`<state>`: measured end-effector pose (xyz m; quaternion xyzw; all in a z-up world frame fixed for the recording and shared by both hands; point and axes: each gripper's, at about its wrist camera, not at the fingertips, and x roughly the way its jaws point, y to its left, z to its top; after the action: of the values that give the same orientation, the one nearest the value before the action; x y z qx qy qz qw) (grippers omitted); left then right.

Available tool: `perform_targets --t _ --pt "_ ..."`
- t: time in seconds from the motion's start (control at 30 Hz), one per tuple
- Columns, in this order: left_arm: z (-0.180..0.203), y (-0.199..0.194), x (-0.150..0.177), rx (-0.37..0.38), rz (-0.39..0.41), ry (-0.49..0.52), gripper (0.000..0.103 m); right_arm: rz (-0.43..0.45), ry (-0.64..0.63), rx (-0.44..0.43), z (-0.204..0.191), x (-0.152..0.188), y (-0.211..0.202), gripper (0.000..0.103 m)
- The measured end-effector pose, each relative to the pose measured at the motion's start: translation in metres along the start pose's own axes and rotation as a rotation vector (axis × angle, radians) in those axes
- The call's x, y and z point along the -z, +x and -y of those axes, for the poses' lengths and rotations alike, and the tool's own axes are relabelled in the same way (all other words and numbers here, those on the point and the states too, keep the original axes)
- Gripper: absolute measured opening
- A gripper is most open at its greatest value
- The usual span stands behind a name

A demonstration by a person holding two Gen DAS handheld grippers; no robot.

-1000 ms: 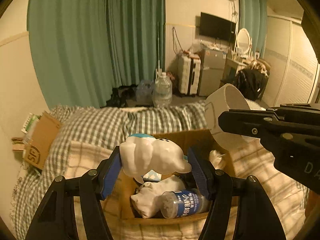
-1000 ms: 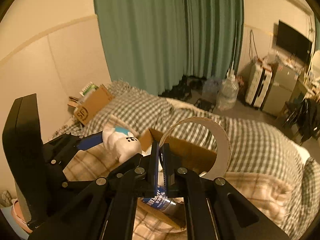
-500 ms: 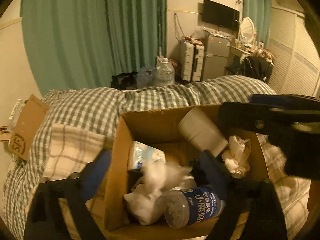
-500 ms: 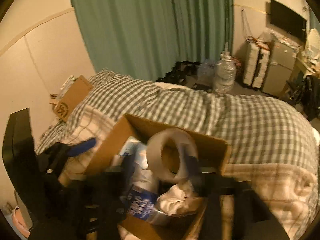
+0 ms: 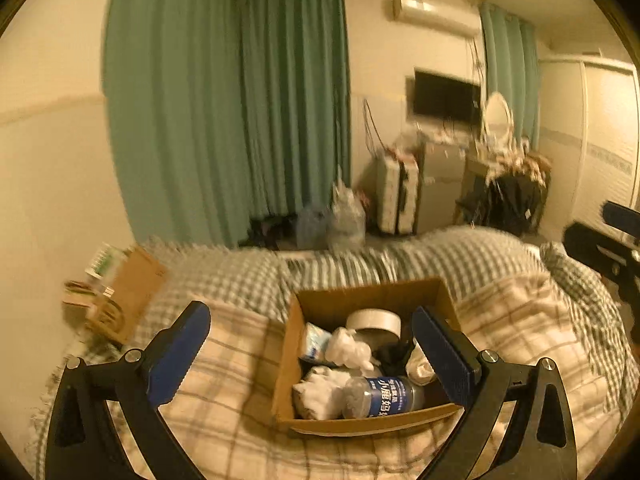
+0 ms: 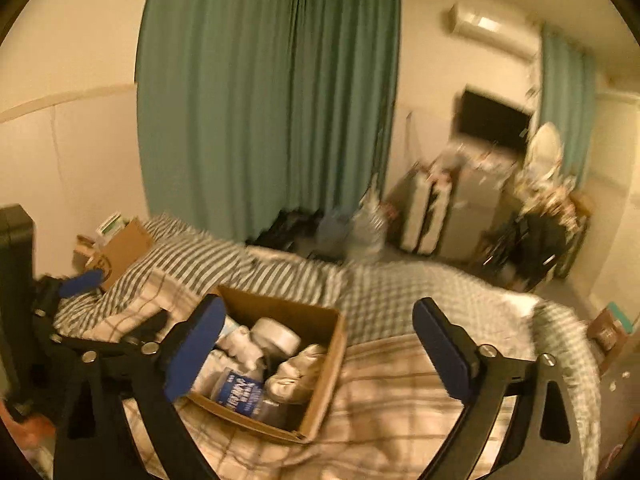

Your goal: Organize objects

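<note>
A brown cardboard box (image 5: 316, 426) sits on the plaid blanket on the bed; it also shows in the right wrist view (image 6: 320, 384). Inside lie a white tape roll (image 5: 374, 320), a white plush toy (image 5: 348, 346), a blue-labelled bottle (image 5: 380, 396) and other items. The roll (image 6: 276, 334) and bottle (image 6: 240, 392) also show in the right wrist view. My left gripper (image 5: 312, 352) is open and empty, raised above the box. My right gripper (image 6: 316, 348) is open and empty, above the box's right side.
The bed (image 5: 224, 280) has a checked green cover. A second cardboard box (image 5: 128, 292) leans at the bed's left edge by the wall. Green curtains (image 5: 228, 100), water jugs (image 5: 344, 216), a suitcase (image 5: 396, 196) and a cluttered desk stand beyond the bed.
My left gripper let go of the white plush toy and my right let go of the tape roll; both now lie in the box. Both grippers opened and pulled back upward.
</note>
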<state>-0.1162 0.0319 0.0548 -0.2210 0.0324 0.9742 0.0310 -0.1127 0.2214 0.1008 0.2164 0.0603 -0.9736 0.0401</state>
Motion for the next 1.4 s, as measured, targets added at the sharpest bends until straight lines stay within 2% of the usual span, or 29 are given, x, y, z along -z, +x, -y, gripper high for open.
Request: perform_targets --t 0.07,0.17,0.37,0.5,0.63,0.83,1.4 --pt "-0.004 -0.028 0.001 -0.005 0.056 0.001 0.103 0.068 -0.017 0.059 -0.005 0.004 -0.029 0.103" --pt "-0.008 -0.057 0.009 -0.016 0.101 0.002 0.103 0.124 0.004 0.092 -0.006 0.013 -0.060 0.103" --pt "-0.019 -0.081 0.036 -0.043 0.117 -0.025 0.103 0.151 0.081 0.103 -0.015 0.045 -0.085 0.103" --pt "-0.020 -0.079 0.052 -0.054 0.101 -0.016 0.103 0.157 0.076 0.120 -0.025 0.070 -0.079 0.103" --pt "-0.021 -0.075 0.063 -0.041 0.093 -0.031 0.103 0.122 0.088 0.090 -0.026 0.079 -0.064 0.103" --pt "-0.021 -0.072 0.067 -0.045 0.089 -0.040 0.103 0.113 0.074 0.112 -0.027 0.091 -0.055 0.103" --pt "-0.021 -0.074 0.069 -0.041 0.093 -0.044 0.103 0.098 0.083 0.108 -0.028 0.094 -0.053 0.103"
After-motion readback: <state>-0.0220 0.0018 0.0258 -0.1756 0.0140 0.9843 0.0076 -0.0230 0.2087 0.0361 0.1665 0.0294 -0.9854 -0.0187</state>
